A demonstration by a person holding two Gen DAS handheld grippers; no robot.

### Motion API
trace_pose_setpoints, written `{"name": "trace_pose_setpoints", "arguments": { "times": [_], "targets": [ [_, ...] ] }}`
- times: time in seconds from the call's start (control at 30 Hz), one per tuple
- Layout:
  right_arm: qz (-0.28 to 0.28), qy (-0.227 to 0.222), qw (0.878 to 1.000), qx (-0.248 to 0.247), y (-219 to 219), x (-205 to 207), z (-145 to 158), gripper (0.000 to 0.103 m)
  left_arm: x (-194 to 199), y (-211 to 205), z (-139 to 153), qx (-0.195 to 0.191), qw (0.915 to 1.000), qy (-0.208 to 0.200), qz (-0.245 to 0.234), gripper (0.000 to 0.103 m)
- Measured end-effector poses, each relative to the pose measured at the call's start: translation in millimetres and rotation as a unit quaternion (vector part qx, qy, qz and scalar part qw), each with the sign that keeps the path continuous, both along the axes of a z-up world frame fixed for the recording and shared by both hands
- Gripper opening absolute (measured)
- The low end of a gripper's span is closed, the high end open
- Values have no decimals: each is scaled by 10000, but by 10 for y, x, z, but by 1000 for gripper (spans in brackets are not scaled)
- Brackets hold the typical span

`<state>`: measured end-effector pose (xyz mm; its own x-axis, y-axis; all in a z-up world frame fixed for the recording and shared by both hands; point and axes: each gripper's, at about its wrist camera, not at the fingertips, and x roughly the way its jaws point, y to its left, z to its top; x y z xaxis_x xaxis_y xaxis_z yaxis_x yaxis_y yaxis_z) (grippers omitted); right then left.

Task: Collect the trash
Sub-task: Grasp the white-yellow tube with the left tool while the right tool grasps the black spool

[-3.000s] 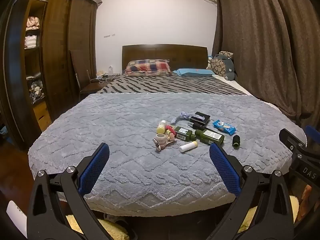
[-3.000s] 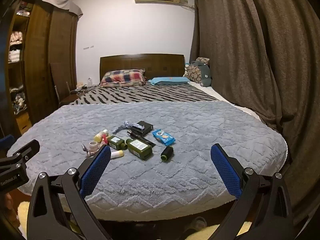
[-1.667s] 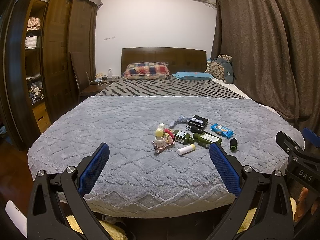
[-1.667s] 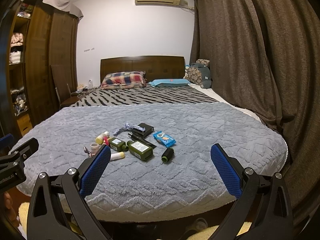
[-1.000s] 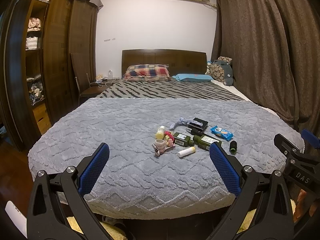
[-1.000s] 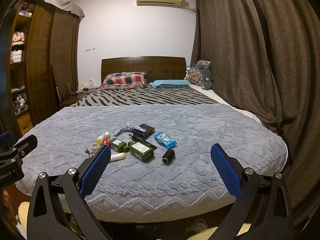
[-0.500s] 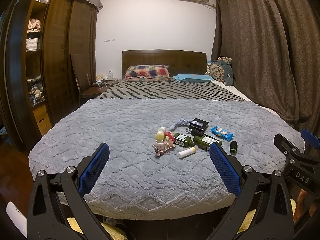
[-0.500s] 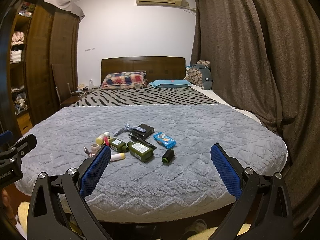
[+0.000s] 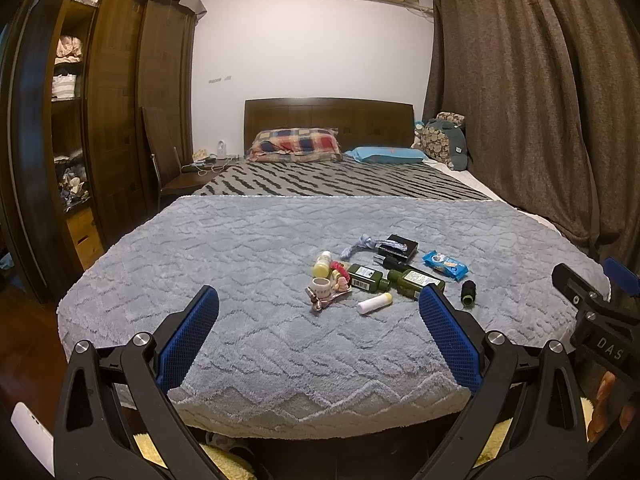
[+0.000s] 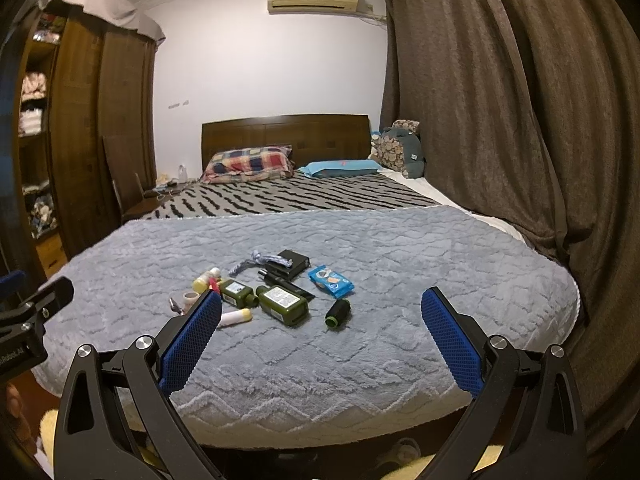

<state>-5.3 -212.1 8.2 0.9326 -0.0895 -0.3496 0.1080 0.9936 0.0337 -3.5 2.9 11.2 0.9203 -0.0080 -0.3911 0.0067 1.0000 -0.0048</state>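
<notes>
A cluster of small litter is seen lying on the grey blanket of the bed, toward its near right part. Two dark green bottles are laid on their sides at the middle, touching end to end. A blue snack wrapper is found just to their right, a black spool nearer the bed's edge, a white and yellow tube in front, and a small white cup with a yellow bottle to the left. A black box is set behind them; what it holds cannot be told.

The left tongs are held level before the foot of the bed, spread wide and gripping nothing. The right tongs are held likewise beside them, jaws wide apart and empty, well short of the litter.
</notes>
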Motion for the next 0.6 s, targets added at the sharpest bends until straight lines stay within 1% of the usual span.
{"name": "trace_pose_setpoints", "arguments": {
  "times": [0.17, 0.23, 0.3, 0.37, 0.43, 0.53, 0.6],
  "targets": [
    [-110, -103, 9999, 46, -47, 18, -50, 100, 34, 31, -62, 16, 10000, 50, 40, 95],
    [-175, -69, 9998, -35, -41, 37, -86, 100, 62, 57, -98, 20, 10000, 61, 72, 95],
    [-134, -21, 9999, -30, -51, 75, -144, 100, 104, 83, -150, 39, 9998, 90, 153, 95],
    [-90, 22, 9999, -133, -37, 123, -216, 100, 162, 115, -210, -14, 9997, 173, 165, 95],
    [-129, 154, 9996, -214, -33, 195, -302, 100, 251, 149, -312, -98, 9992, 343, 153, 95],
    [-45, 388, 9992, 42, -114, 328, -440, 100, 370, 155, -459, -92, 9986, 517, 93, 95],
    [36, 584, 9981, 214, -177, 429, -548, 100, 460, 137, -562, -11, 9979, 649, 44, 95]
  ]
}}
